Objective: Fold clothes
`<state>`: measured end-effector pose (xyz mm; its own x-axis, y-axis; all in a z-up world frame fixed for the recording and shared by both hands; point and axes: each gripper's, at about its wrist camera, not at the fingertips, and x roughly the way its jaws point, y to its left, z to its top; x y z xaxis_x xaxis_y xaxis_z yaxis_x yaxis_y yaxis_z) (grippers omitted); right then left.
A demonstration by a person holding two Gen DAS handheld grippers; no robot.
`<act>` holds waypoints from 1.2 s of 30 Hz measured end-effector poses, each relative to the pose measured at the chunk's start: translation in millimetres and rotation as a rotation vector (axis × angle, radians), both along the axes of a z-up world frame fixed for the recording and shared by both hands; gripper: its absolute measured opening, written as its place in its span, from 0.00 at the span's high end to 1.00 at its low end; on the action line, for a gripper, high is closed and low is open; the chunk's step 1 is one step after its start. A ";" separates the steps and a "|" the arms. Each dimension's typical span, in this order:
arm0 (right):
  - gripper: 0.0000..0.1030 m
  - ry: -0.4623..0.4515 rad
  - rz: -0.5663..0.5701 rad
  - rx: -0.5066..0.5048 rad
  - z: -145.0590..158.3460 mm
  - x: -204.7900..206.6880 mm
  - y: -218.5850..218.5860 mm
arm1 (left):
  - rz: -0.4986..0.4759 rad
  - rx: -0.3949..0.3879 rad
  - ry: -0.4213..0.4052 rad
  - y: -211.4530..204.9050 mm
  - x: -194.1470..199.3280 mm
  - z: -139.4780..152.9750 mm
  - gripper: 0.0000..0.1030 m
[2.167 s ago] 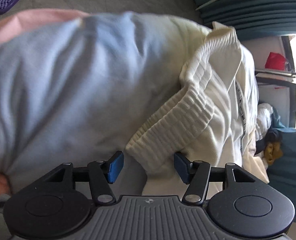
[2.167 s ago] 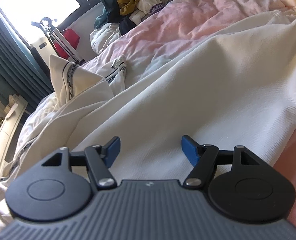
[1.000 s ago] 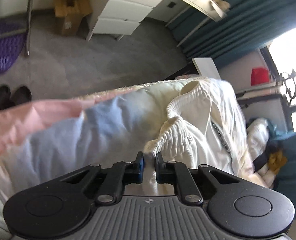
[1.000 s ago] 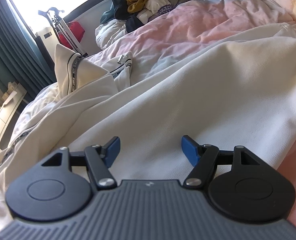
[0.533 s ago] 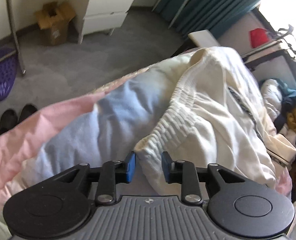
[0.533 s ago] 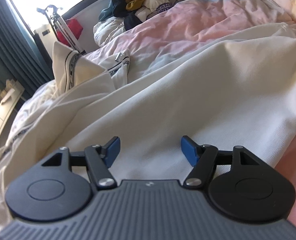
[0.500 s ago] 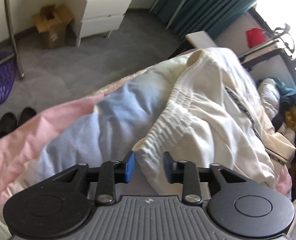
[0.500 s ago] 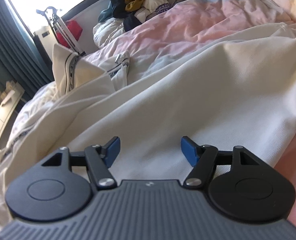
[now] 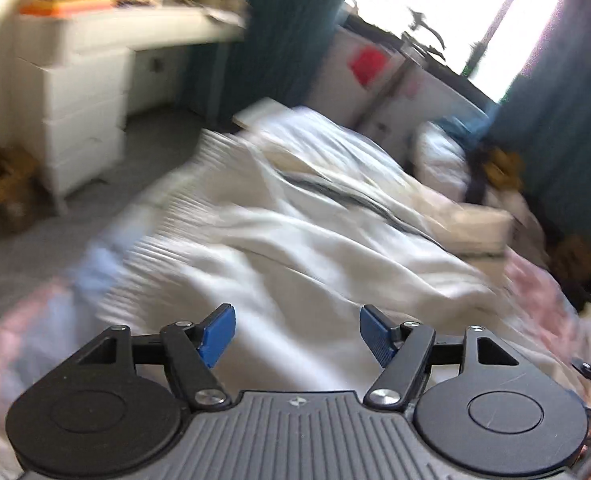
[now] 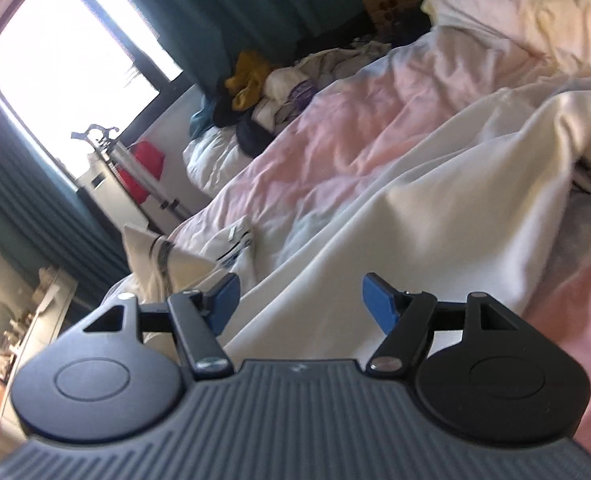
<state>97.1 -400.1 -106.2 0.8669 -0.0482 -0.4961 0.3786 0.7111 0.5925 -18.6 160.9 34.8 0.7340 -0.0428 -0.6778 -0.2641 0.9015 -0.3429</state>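
Observation:
A cream-white garment [image 9: 303, 232] with a ribbed hem [image 9: 167, 248] and a dark striped trim lies spread over the bed; the left wrist view is blurred by motion. My left gripper [image 9: 297, 334] hangs open above the cloth, holding nothing. The right wrist view shows the same garment [image 10: 415, 216] stretching across the pink bedding [image 10: 375, 120], its trimmed end [image 10: 163, 256] at the far left. My right gripper [image 10: 299, 300] is open just above the garment's smooth panel, nothing between its fingers.
A white chest of drawers [image 9: 71, 112] and desk stand left of the bed on grey floor. A heap of clothes [image 10: 263, 96] sits at the bed's far end by teal curtains [image 10: 231, 8]. A red bag [image 10: 147, 164] and stand are near the window.
My left gripper let go of the ribbed hem, opened wide and swung up and over the garment. The right gripper stayed open and tilted, lifting a little.

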 end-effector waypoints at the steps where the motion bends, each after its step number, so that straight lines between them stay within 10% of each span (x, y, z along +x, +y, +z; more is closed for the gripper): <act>1: 0.31 0.006 -0.009 0.003 -0.8 -0.8 -4.0 | -0.032 -0.006 -0.002 -16.8 8.8 -3.6 0.31; 15: 0.31 0.011 -0.007 0.018 -6.1 -6.3 -22.8 | -0.346 0.201 -0.006 -211.9 116.1 -106.2 0.31; 36: 0.18 0.141 -0.354 0.315 -57.6 -30.3 -198.2 | -0.418 0.192 0.055 -216.0 143.1 -157.2 0.23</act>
<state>66.8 -598.3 -163.8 0.7480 -0.1568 -0.6449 0.6563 0.3192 0.6837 124.5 -55.1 -122.4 0.6434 -0.1968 -0.7398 0.1221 0.9804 -0.1547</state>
